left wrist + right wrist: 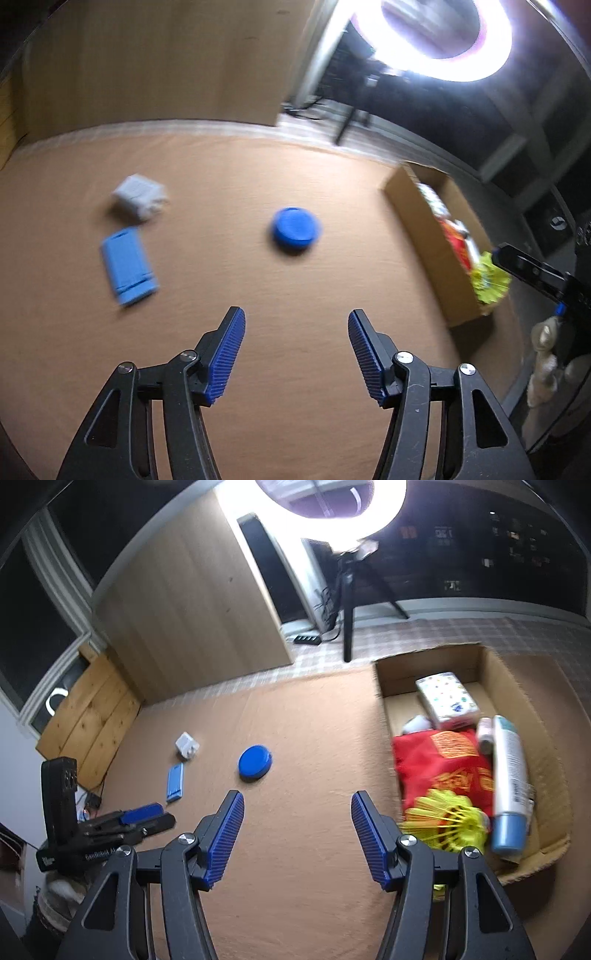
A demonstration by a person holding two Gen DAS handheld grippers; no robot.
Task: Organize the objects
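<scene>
Blue round lid beside cardboard box

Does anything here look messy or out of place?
Nothing looks spilled or broken. Three things lie loose on the brown table outside the cardboard box: a blue round lid, a blue flat rectangular piece and a white charger plug. Both grippers are open and empty.
</scene>
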